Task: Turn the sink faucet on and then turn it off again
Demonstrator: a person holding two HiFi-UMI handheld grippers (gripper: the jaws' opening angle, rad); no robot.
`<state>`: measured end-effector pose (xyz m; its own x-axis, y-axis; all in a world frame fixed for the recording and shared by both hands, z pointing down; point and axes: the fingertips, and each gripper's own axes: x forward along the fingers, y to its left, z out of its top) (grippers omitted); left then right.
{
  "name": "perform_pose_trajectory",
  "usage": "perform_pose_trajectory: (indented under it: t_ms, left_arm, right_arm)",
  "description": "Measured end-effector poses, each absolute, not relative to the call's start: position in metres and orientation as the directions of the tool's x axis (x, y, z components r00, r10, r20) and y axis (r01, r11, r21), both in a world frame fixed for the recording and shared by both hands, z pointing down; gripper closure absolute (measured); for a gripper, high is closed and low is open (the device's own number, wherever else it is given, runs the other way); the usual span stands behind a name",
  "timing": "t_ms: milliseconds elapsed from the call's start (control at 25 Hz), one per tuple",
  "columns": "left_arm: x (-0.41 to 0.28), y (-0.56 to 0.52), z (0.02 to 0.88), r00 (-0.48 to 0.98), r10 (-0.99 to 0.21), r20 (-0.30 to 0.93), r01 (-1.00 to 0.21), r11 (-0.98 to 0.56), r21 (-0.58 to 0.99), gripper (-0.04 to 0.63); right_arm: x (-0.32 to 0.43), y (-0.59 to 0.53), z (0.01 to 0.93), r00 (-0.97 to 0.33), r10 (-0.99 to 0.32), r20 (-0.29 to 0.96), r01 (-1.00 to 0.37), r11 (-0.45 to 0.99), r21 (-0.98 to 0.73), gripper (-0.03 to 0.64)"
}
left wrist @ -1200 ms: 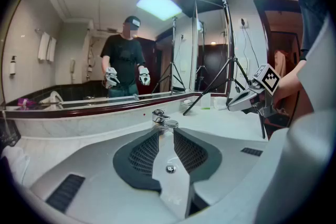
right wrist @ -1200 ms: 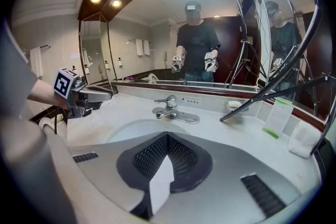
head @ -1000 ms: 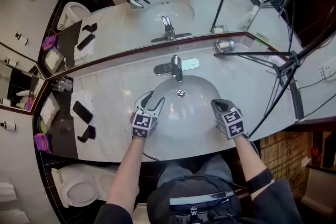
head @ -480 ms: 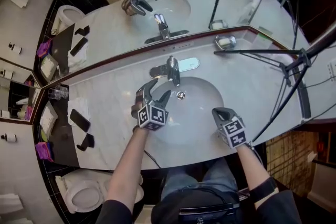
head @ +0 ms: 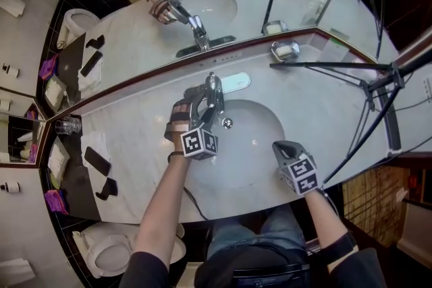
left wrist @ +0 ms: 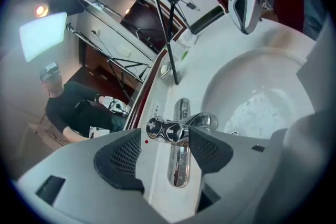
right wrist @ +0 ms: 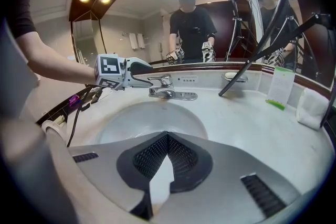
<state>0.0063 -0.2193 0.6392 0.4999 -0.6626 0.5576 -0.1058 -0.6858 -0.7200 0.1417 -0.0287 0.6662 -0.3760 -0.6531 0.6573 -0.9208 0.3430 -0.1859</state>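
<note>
The faucet stands at the back rim of the sink basin, against the mirror. A second ago the left gripper hung over the basin's near-left rim, well short of the faucet. It has since travelled up to the faucet and rolled over, so that its marker cube now faces the camera. Its jaws have just been opening and now stand wide apart. In the left gripper view the faucet's chrome lever lies between the two black pads, which flank it without clamping it. The left forearm stretches straight from the counter's front edge toward the faucet, the gripper tilted downward.

The right gripper has barely shifted. It hovers over the basin's rim, to the right of the faucet and nearer the person. It points down into the bowl, and its jaws are pressed together on nothing.

In the basin a drain sits just in front of the faucet. To the faucet's right, along the mirror, a chrome soap dish holds a white bar.
</note>
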Motion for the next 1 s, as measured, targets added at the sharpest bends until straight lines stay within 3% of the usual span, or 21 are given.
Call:
perform_pose_trajectory:
  t_ms: [360,1000]
  left_arm:
    - [0.016,-0.235,0.629,0.473,-0.709,0.523,-0.116,-0.639,-0.761,0.365]
    - [0.016,-0.236,0.63,0.458,-0.685,0.567,-0.112,-0.677,-0.728,0.382]
  right_arm:
    - [0.147,-0.023,0.675,-0.373,-0.648,0.664,-0.923,0.332,-0.195,0.597]
    - [0.143,-0.029,0.669,-0.385,-0.649,0.656,-0.917,0.346,-0.197,0.597]
